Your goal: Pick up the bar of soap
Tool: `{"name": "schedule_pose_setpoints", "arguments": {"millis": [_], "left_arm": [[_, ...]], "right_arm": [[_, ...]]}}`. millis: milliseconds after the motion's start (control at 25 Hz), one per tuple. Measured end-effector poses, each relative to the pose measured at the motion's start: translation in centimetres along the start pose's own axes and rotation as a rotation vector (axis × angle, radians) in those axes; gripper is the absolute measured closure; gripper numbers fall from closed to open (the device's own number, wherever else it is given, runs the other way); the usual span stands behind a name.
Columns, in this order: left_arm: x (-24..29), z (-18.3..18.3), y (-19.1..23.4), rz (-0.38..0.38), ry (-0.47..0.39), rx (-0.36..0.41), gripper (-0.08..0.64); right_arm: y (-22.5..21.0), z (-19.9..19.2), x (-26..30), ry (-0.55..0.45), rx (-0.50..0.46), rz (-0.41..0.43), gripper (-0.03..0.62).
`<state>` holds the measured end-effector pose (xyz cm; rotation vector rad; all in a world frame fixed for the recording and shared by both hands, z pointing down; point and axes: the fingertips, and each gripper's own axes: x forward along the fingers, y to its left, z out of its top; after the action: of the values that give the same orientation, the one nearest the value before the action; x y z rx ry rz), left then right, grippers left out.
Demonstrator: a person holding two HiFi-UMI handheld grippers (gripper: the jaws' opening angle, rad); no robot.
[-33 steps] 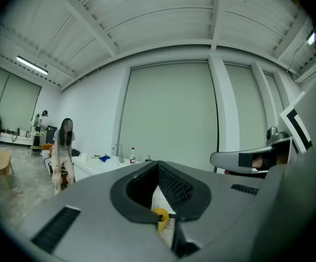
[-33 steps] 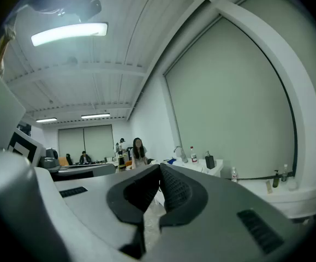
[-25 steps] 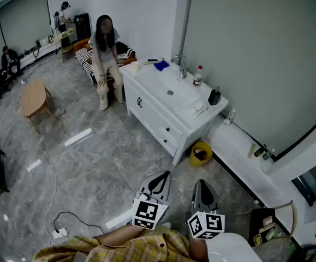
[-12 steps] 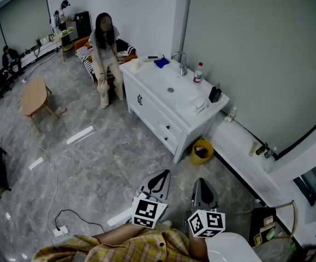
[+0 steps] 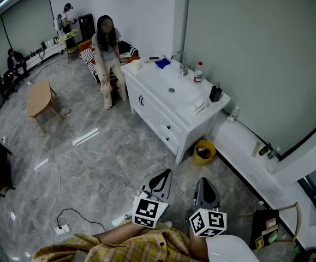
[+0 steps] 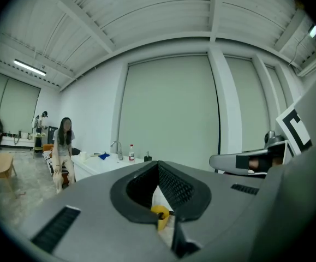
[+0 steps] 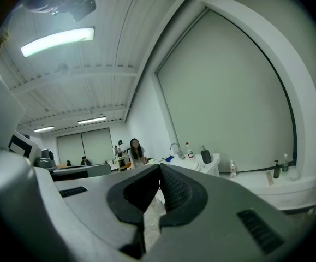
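A large room with a grey floor (image 5: 103, 162) is shown from above. A white cabinet (image 5: 166, 125) with a sink is set at twelve o'clock from the two grippers, well apart from them. On its tabletop (image 5: 159, 82) a tap (image 5: 182, 64), a red-capped bottle (image 5: 198, 75), a blue cloth (image 5: 162, 64) and a black dispenser (image 5: 215, 94) can be made out.

Just beside the dispenser, at its seven o'clock, a small pale thing is laid near the tabletop's end. It is judged to be the bar of soap (image 5: 200, 103), though it is too small for that to be settled. A yellow bin (image 5: 203, 153) is stood on the floor against the cabinet's near corner. A seated person (image 5: 107, 59) is shown at eleven o'clock.

The left gripper (image 5: 159, 174) and the right gripper (image 5: 202, 183) are held low at six o'clock of the picture, side by side and pointed toward the cabinet. The left fingers (image 6: 174, 187) are pressed together with nothing held. A speck of yellow beneath them is judged to be the far-off bin. The right fingers (image 7: 177, 189) are likewise closed tip to tip and empty.

The approach is judged to be the step in hand, with no soap yet reached. Next, the distance to the tabletop must be closed. One gripper's fingers must be spread wider than the soap, lowered around it and closed on its sides.
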<state>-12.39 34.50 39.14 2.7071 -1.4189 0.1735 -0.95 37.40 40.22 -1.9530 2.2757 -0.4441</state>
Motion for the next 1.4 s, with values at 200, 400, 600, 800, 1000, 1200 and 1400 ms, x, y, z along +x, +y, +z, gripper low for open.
{"name": "schedule_pose_setpoints", "arguments": {"millis": [200,400,600,800,1000,1200,1400], "left_arm": [[1.3,-0.5,-0.6,-0.003,0.022,0.021,0.549],[4.3,-1.2,0.3,-0.009,0.029,0.010,0.549],[9.6,-2.2,2.6,-0.032,0.053,0.004,0.549],[16.4,-1.1,7.1,-0.035,0.050,-0.017,0.549],[23.6,0.6,11.5,-0.054,0.049,-0.020,0.549],[29.0,2.0,15.7,-0.068,0.063,-0.021,0.549],[33.9,3.3,19.7,-0.094,0.075,-0.023,0.549]], "right_arm": [[-1.9,-0.3,0.1,0.002,0.027,-0.019,0.574],[-3.5,-0.6,1.9,0.017,0.038,-0.034,0.574],[-5.4,-0.7,7.6,0.046,0.010,-0.062,0.574],[-6.4,0.7,15.7,0.055,-0.012,-0.073,0.574],[-7.4,3.1,24.1,0.049,-0.023,-0.091,0.574],[-8.1,5.0,30.5,0.057,-0.012,-0.121,0.572],[-8.7,6.5,36.2,0.055,0.002,-0.168,0.572]]}}
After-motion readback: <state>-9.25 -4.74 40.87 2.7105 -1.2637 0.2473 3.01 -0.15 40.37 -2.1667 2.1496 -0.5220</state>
